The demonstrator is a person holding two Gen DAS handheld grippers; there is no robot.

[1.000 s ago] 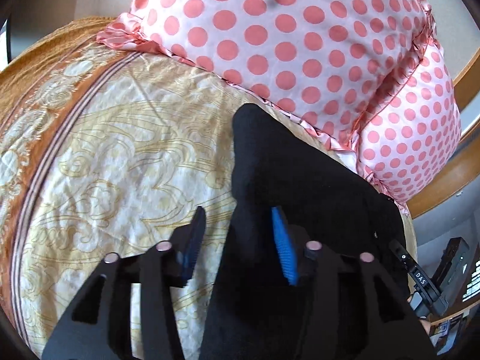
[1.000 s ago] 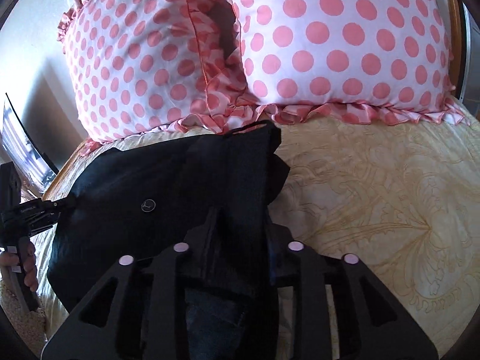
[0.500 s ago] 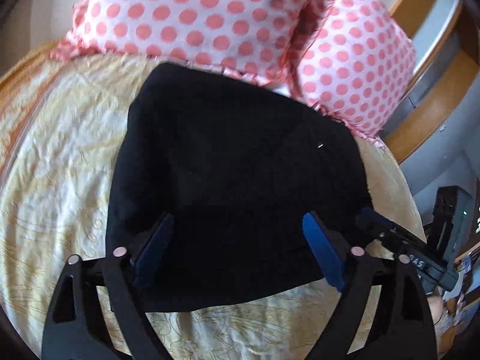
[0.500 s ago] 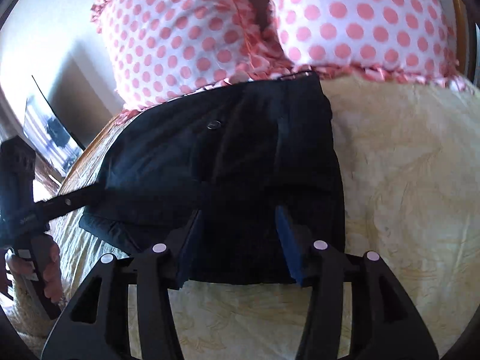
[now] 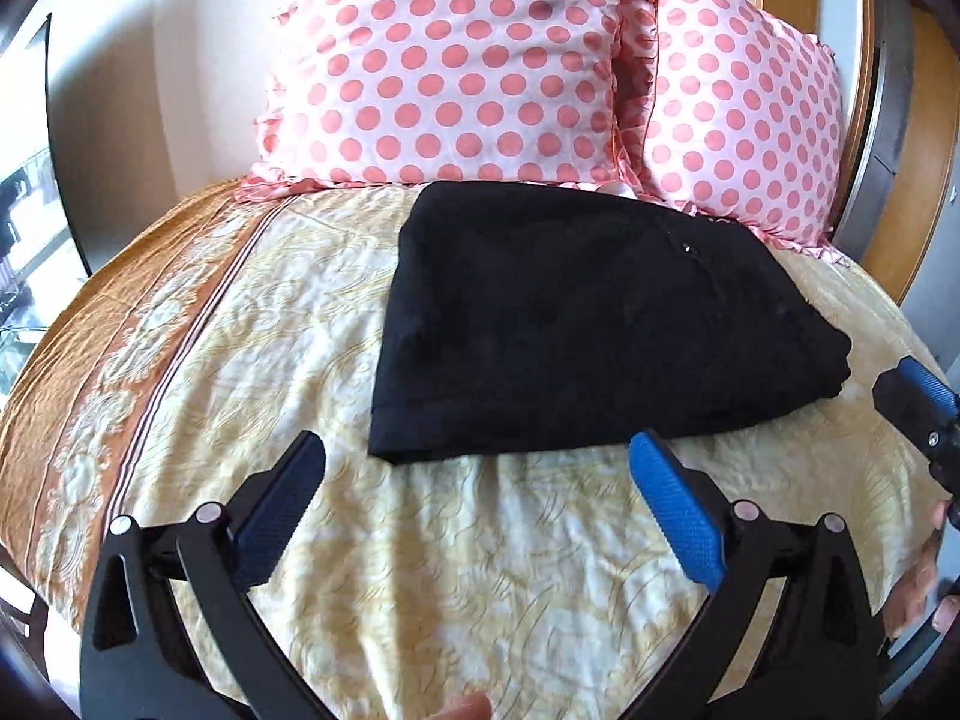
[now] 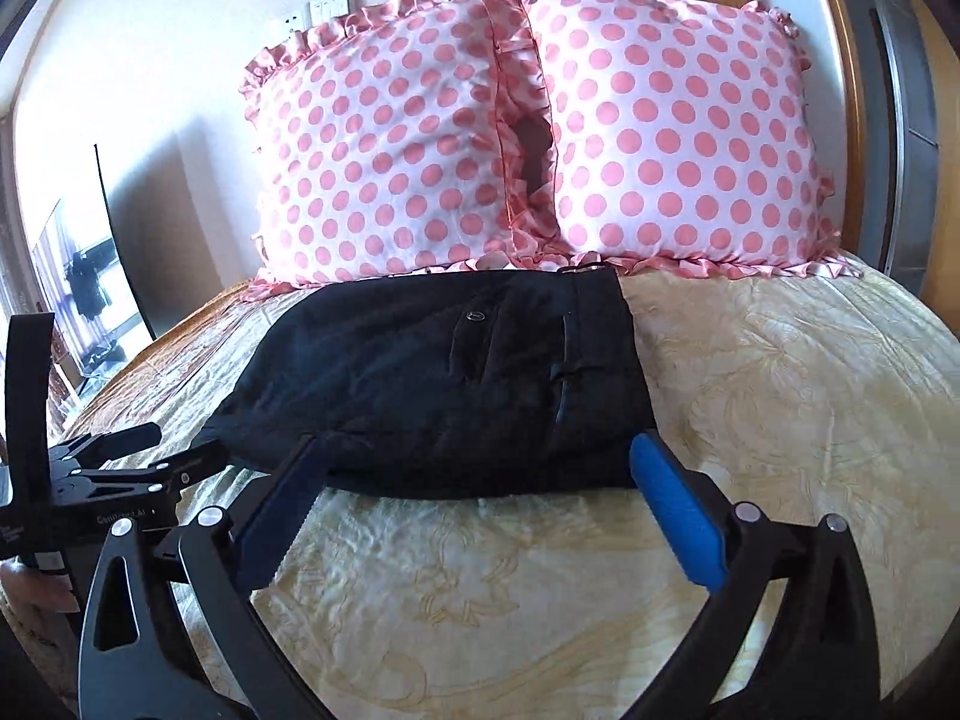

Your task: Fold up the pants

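The black pants [image 5: 600, 318] lie folded into a compact rectangle on the bed, just in front of the pillows; they also show in the right wrist view [image 6: 444, 378]. My left gripper [image 5: 480, 498] is open and empty, held back from the near edge of the pants. My right gripper [image 6: 474, 498] is open and empty, just short of the near edge of the pants. The right gripper's fingers [image 5: 912, 390] show at the right edge of the left wrist view. The left gripper's body [image 6: 114, 468] shows at the left of the right wrist view.
Two pink polka-dot pillows [image 5: 456, 72] [image 6: 678, 132] stand against the headboard behind the pants. The yellow patterned bedspread [image 5: 468, 570] has an orange border [image 5: 108, 348] on the left. A wooden bed frame [image 5: 924, 138] lies at the right.
Both grippers have let go of the pants, opened wide and pulled back toward the foot of the bed. The pants now lie folded and flat.
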